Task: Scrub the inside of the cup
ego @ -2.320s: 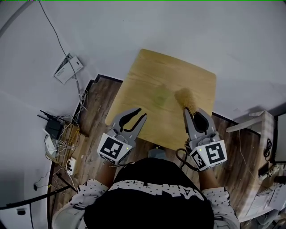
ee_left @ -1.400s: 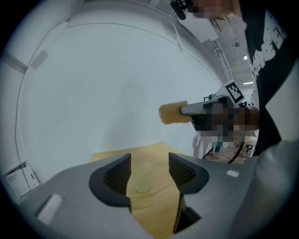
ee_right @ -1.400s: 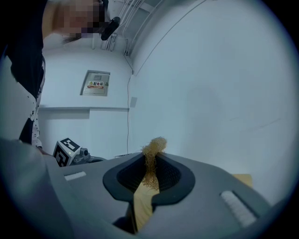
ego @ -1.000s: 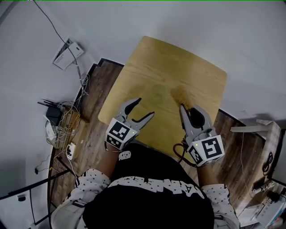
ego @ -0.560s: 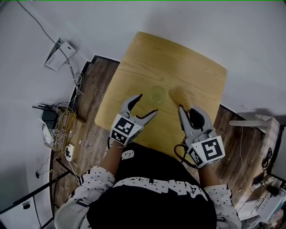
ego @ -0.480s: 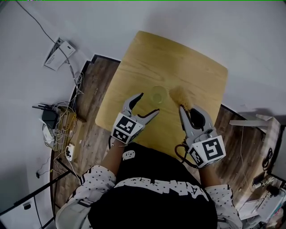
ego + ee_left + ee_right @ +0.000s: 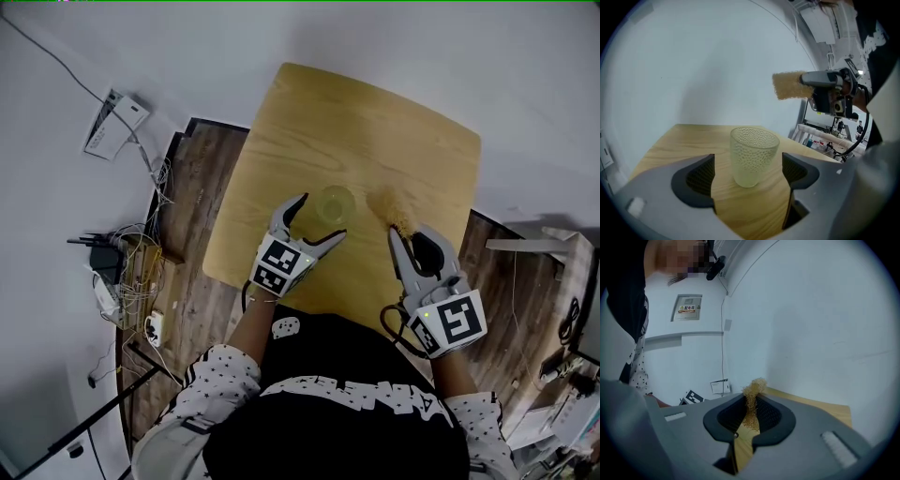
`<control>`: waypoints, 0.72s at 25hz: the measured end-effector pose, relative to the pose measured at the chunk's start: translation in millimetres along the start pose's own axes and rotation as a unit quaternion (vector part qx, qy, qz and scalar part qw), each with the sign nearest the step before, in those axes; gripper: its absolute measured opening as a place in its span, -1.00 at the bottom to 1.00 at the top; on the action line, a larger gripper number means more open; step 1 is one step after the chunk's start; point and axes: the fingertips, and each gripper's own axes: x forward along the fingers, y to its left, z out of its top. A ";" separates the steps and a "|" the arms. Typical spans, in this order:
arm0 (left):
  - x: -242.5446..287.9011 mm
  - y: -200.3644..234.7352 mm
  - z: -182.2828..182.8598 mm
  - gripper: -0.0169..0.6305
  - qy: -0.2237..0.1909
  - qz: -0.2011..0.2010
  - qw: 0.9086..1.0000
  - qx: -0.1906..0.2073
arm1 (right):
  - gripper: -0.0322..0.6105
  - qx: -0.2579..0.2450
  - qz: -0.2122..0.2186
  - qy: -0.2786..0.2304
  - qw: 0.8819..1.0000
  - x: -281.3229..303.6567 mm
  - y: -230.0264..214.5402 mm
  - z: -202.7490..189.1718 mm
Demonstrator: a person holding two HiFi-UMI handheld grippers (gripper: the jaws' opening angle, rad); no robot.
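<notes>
The left tongs point(image 7: 322, 217) have just been spreading and have come forward, so the cup point(image 7: 753, 157) now stands upright between their wide jaws, untouched. The right tongs point(image 7: 751, 411) are pinched on a fibrous scrubber point(image 7: 752, 392) just beside it. Steadying the cup looks next, on the wooden desk point(image 7: 394, 122) over plank floor point(image 7: 202, 206), near white walls.

I wear a black top point(image 7: 349, 361) with white lettering and white, black-dotted sleeves point(image 7: 217, 377). My left gripper point(image 7: 322, 217) and right gripper point(image 7: 409, 234) are grey, each bearing a black-and-white marker cube point(image 7: 281, 267) (a black cable point(image 7: 392, 328) loops beside the right one).
</notes>
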 end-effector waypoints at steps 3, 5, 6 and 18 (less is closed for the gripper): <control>7.4 0.0 0.0 0.39 -0.001 -0.008 1.000 0.007 | -0.70 0.002 -0.006 0.005 1.000 1.6 -3.9 -2.0; 13.3 -2.6 -1.0 0.39 0.002 -0.017 1.000 0.008 | -0.70 0.006 -0.013 0.007 1.000 0.7 -6.8 -2.6; 16.0 -3.9 -1.5 0.39 0.003 -0.021 1.000 0.007 | -0.70 0.008 -0.017 0.008 1.000 0.1 -8.2 -2.9; 35.4 -4.9 -4.4 0.38 0.009 -0.043 0.999 0.012 | -0.70 0.023 -0.036 0.017 0.999 3.5 -19.4 -9.8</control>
